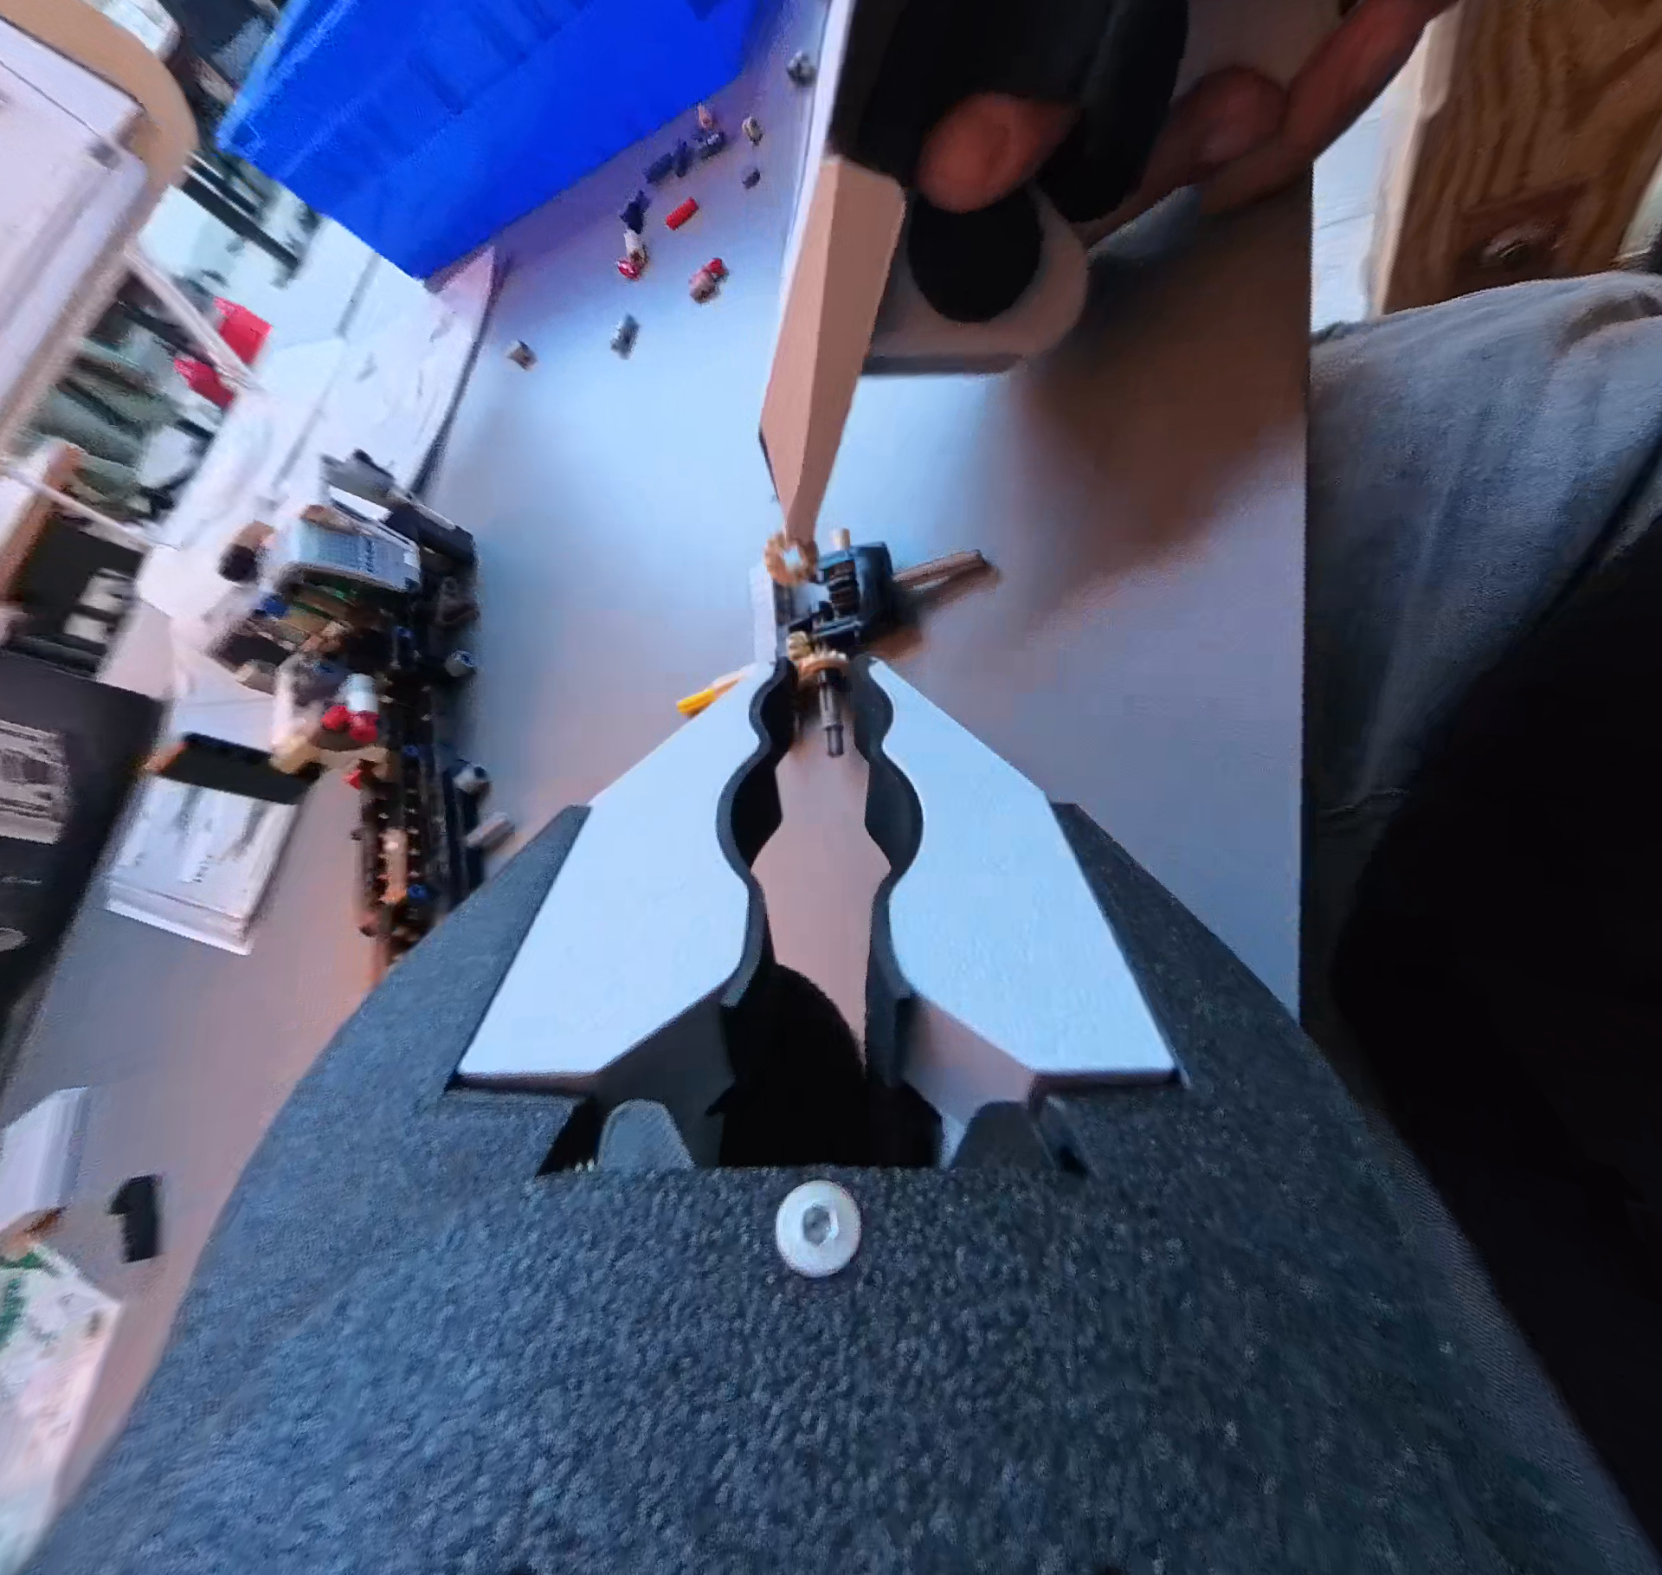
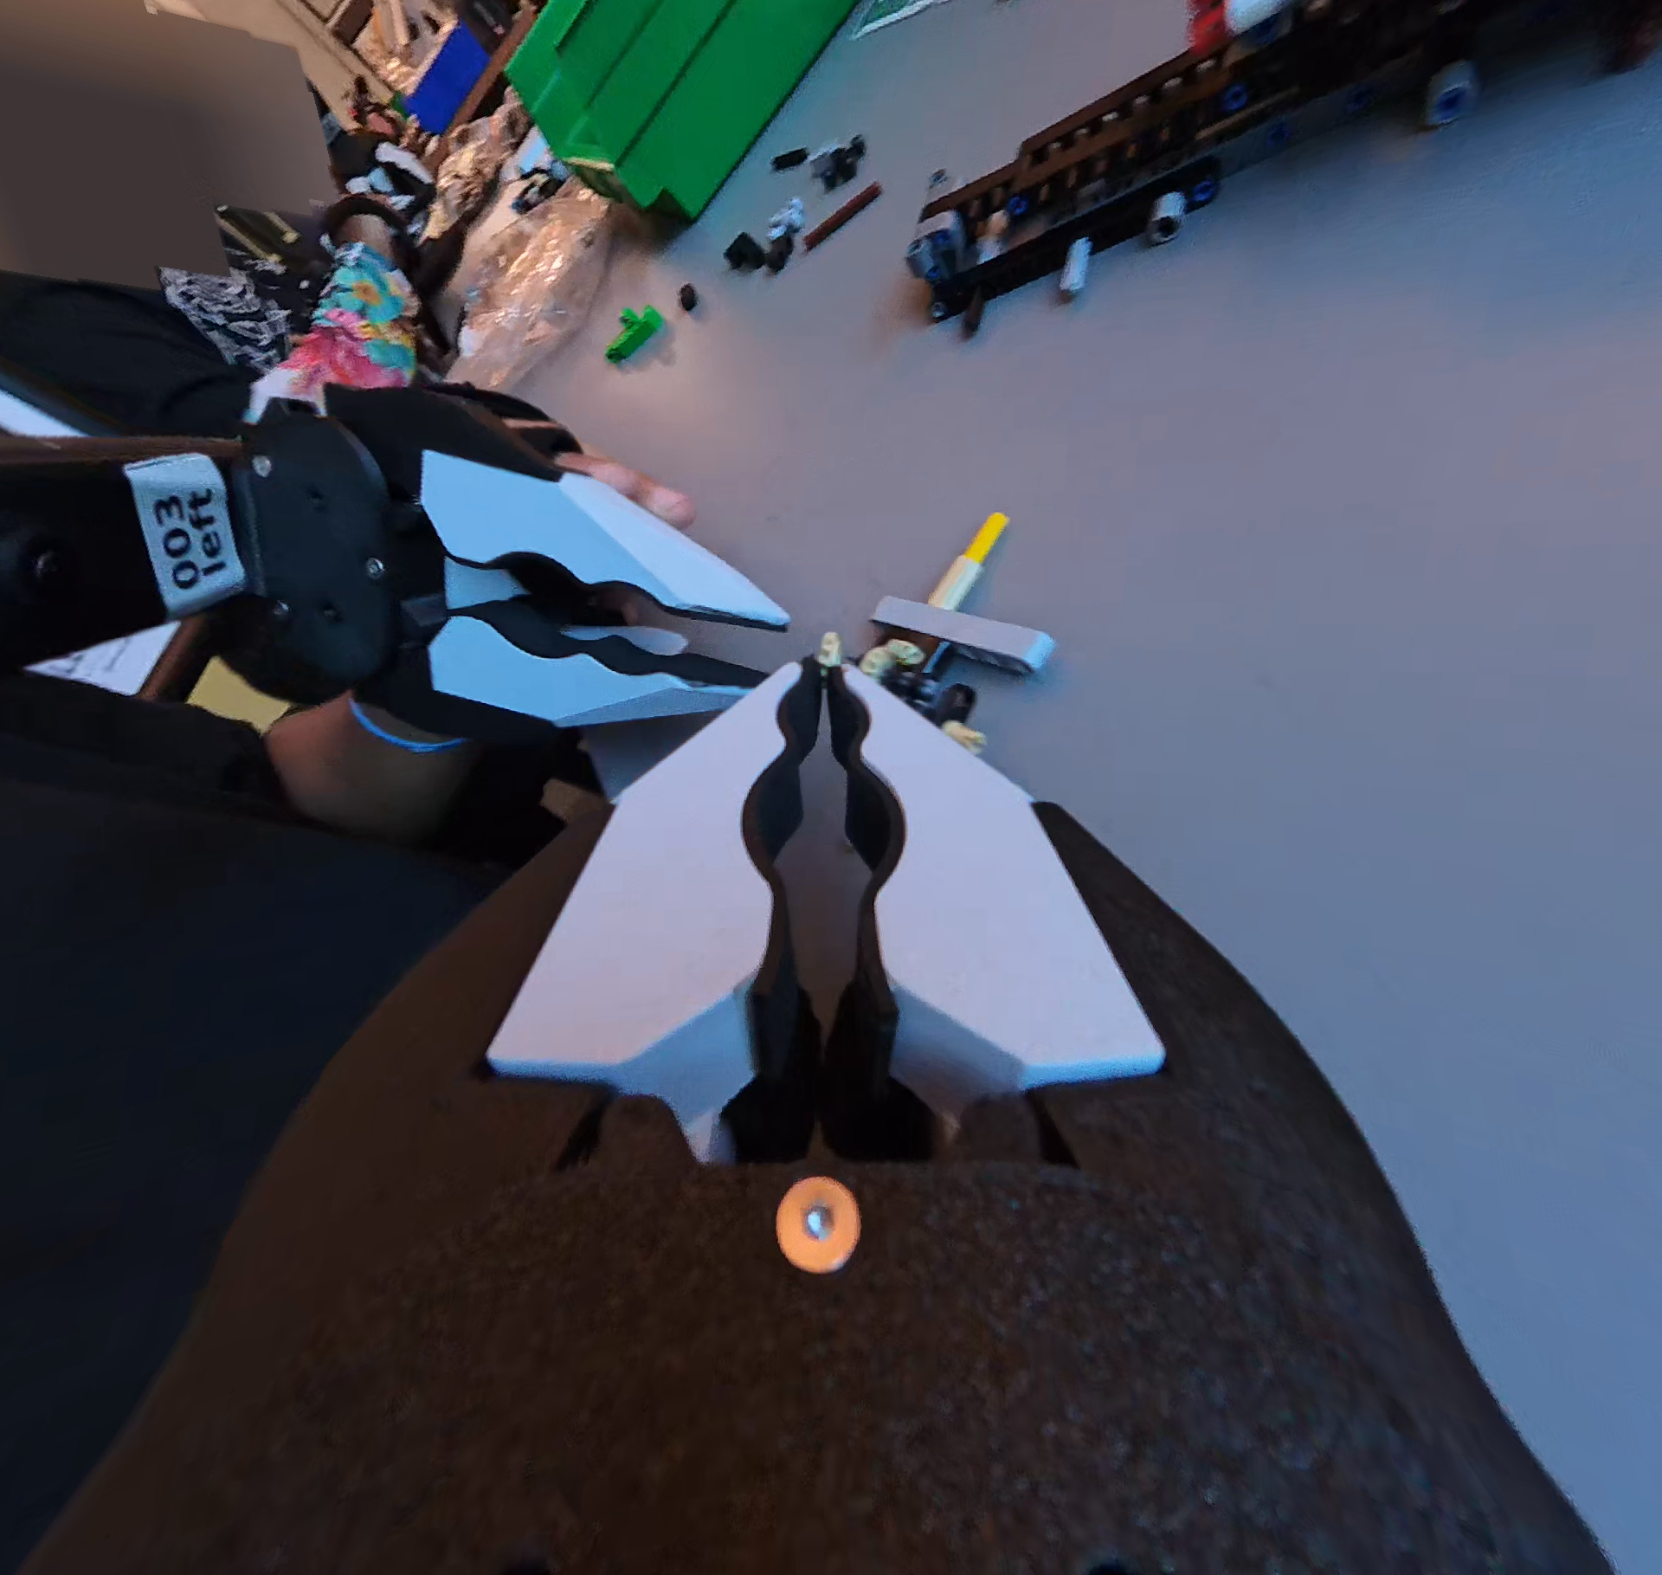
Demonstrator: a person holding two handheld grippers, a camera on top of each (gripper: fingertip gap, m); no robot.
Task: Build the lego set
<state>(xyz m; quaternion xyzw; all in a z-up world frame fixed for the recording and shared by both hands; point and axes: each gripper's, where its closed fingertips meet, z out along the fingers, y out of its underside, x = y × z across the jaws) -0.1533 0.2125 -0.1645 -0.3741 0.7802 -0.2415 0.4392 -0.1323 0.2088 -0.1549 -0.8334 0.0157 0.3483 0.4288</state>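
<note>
Left wrist view: left gripper (image 1: pixel 823 677) fingers clamped on small gear assembly (image 1: pixel 832 601), right gripper (image 2: pixel 826 664) fingers pinching a tan gear (image 2: pixel 829 646).

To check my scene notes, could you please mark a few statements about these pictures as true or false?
1. The right hand-held gripper pinches a tan gear. True.
2. The bin in the right wrist view is red. False: it is green.
3. The left hand-held gripper holds the small black assembly by its axle. True.
4. The yellow-tipped axle stands upright. False: it lies flat on the table.
</note>
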